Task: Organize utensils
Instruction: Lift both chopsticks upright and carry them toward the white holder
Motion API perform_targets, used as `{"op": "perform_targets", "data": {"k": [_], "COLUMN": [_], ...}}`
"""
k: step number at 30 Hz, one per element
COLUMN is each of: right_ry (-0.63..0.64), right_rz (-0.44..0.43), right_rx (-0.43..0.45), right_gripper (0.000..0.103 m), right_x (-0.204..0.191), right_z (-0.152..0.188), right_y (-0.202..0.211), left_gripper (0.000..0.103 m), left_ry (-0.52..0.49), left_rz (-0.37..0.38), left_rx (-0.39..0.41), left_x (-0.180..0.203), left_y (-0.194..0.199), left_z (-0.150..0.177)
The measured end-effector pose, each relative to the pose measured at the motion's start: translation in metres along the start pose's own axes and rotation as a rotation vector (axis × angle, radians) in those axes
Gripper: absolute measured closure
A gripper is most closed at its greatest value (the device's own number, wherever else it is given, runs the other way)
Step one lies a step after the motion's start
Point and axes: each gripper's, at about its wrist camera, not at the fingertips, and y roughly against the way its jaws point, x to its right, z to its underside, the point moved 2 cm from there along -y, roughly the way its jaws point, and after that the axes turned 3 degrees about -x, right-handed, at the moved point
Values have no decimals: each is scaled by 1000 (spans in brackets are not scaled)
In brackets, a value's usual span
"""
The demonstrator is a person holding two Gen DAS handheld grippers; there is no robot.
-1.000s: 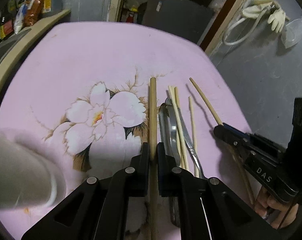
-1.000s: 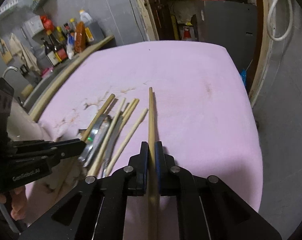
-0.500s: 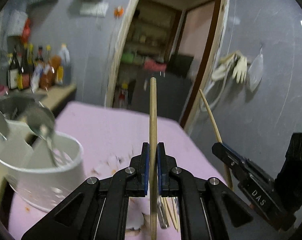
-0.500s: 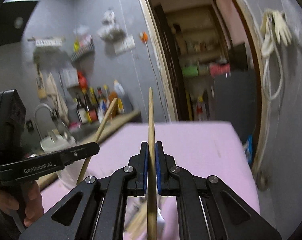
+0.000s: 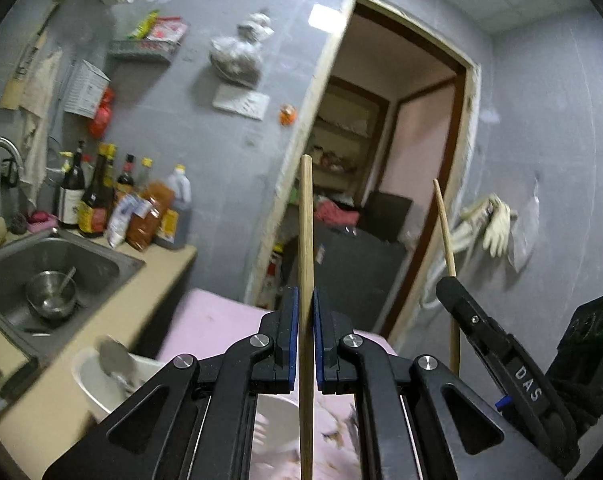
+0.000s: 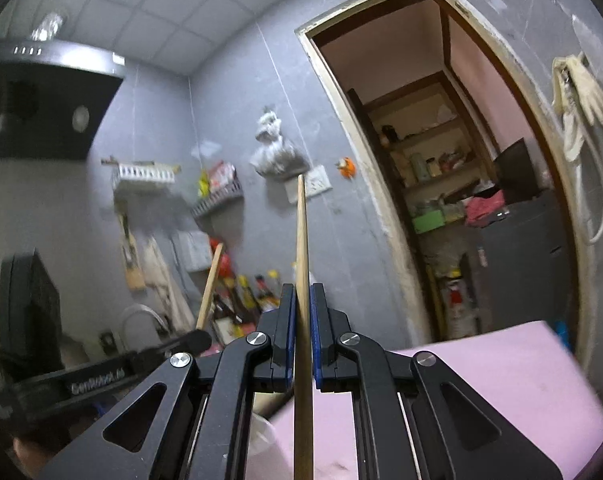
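The left tool (image 5: pixel 306 336) is clamped tight on a chopstick (image 5: pixel 306 240), which runs straight out between its pads and on past their tips. The right tool (image 6: pixel 302 334) grips a second chopstick (image 6: pixel 301 248) the same way, jaws all but closed on the thin wood. In the left view the right tool shows off to the right and a little ahead, its stick leaning up beside the doorway.

A second ago both tools pointed down at the pink surface (image 5: pixel 217 316), where each had a chopstick pinched among the loose pile of sticks and metal cutlery. Since then both have risen and tipped up to about level, so the sticks now stand clear of the pile against the grey wall, and the surface lies low beneath the fingers. The grips look unchanged through the lift.

The white holder (image 5: pixel 101 380) sits below and to the left of the left tool, a spoon (image 5: pixel 115 360) already in it. Judging by this, the pick-up is done and the next step is probably carrying both sticks over to that holder.
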Motion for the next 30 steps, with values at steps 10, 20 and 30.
{"op": "perform_targets", "data": {"k": [10,20,30], "right_ry": [-122,-125,-194], "right_rz": [-47,15,10], "right_rx": [88,114,87], "right_gripper": [98,98,98], "right_x": [-30,-29,-9], "right_z": [-6,11,30], "right_y": [-55,-69,-72], "left_gripper": [98,98,98], "left_ry": [79,123,123], "left_rz": [-117,-163,-212], "left_rx": [137,196,250], "left_x": [-89,-131,-129], "left_y": [11,-6,-3], "left_z": [-37,-28,-5]}}
